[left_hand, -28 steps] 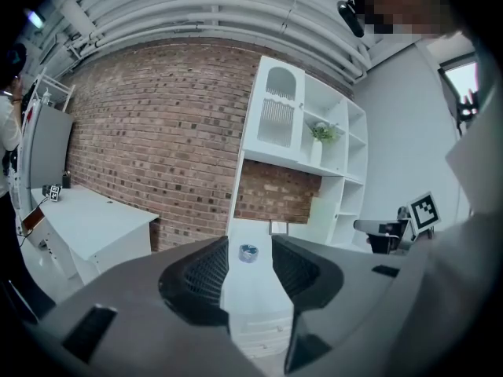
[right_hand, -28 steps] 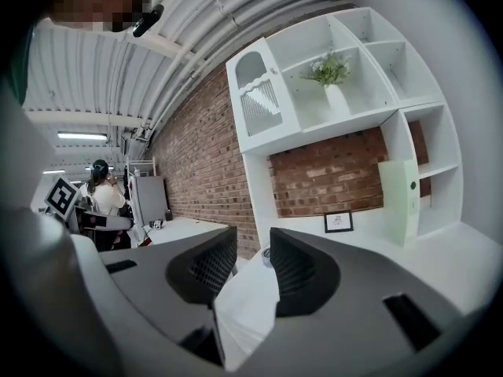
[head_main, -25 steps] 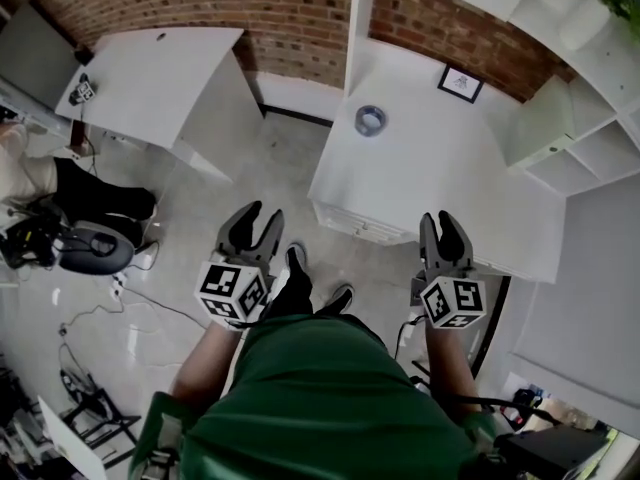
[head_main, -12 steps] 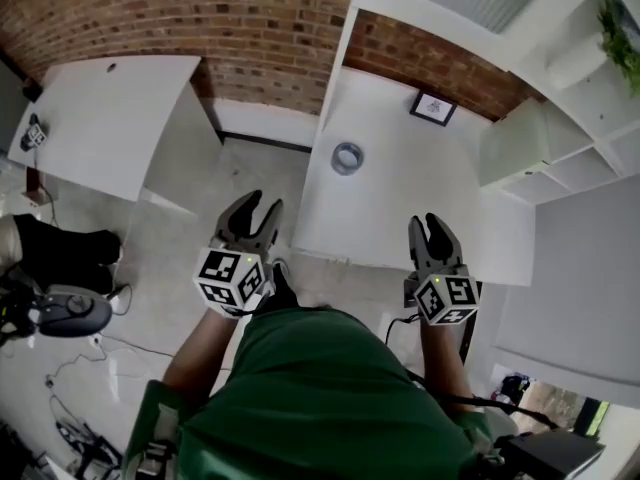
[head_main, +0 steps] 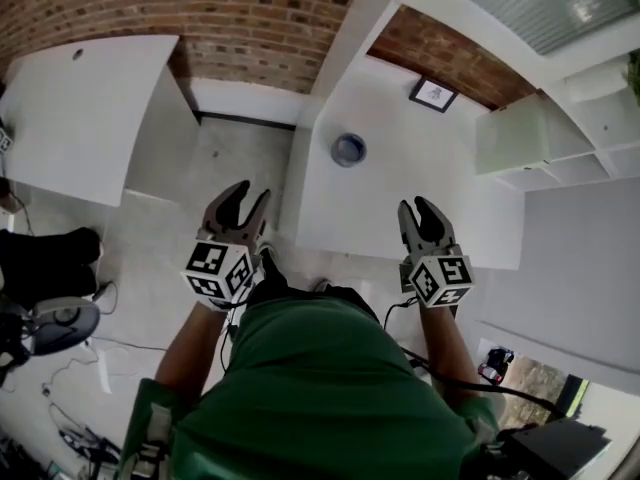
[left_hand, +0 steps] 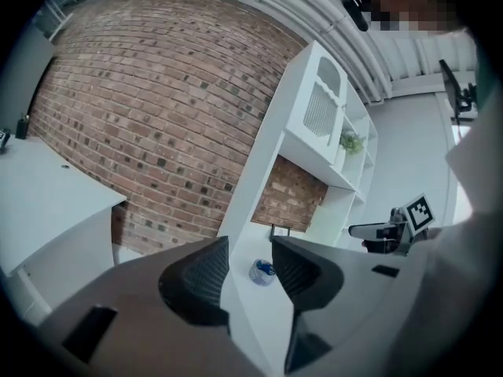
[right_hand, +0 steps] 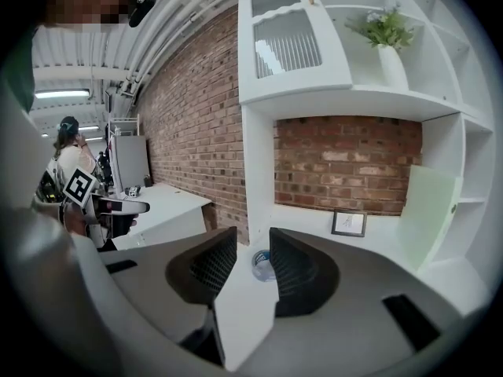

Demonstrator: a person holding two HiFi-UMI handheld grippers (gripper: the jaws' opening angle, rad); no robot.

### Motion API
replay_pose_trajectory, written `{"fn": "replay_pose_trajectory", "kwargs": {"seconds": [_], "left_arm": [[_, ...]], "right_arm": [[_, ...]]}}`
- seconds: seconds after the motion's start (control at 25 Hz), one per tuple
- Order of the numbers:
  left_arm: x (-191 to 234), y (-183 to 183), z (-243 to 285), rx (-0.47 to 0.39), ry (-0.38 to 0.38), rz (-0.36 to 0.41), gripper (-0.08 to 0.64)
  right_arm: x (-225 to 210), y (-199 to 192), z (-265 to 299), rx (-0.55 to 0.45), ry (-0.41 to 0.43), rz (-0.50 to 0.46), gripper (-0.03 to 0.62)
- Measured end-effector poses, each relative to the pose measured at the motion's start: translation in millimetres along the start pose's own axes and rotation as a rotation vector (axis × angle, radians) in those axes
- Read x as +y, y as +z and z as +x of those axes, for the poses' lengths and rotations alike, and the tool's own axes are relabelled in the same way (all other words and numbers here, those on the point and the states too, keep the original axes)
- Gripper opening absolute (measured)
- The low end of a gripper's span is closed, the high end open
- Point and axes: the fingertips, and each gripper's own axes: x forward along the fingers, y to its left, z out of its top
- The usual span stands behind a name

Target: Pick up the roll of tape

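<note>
The roll of tape (head_main: 348,149) lies flat on a white desk (head_main: 400,193), near the desk's left edge and toward the back, well apart from both grippers. It is bluish with a dark centre. Any print on it is too small to read.

Behind it, against the brick wall (head_main: 250,18), a small framed picture (head_main: 434,93) stands upright. Its drawing cannot be made out.

The left gripper (head_main: 243,194) is held out in front of the body on a straightened forearm, over the floor just beside the desk's left edge, its tips aimed forward. Its jaws stand a little apart and grip nothing. In the left gripper view the tape shows far off through the gap.

The right gripper (head_main: 421,208) is held level with it, well to the right, over the near edge of the desk. Its jaws are also parted by a narrow gap and are empty.

Each gripper carries a cube with black-and-white square markers. These are patterns, not letters.

The person wears a green shirt (head_main: 320,388).
</note>
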Motion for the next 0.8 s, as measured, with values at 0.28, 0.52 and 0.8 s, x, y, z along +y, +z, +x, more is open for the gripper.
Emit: {"fn": "replay_pose_trajectory", "kwargs": {"seconds": [0.28,0.52,0.8], "left_arm": [[44,-11,-20,-0.028,0.087,-0.077,0.170],[59,-18,-44,-0.039,0.179,-0.111,0.170],[63,-36,-61,-0.025,0.303,-0.141,0.170]], "right_arm": [[13,1,55,0.077,0.063,-0.112,0.144],[10,-28,104,0.180,0.138,-0.132,0.144],[2,-71,165,0.338,0.206,-0.271,0.101]]}}
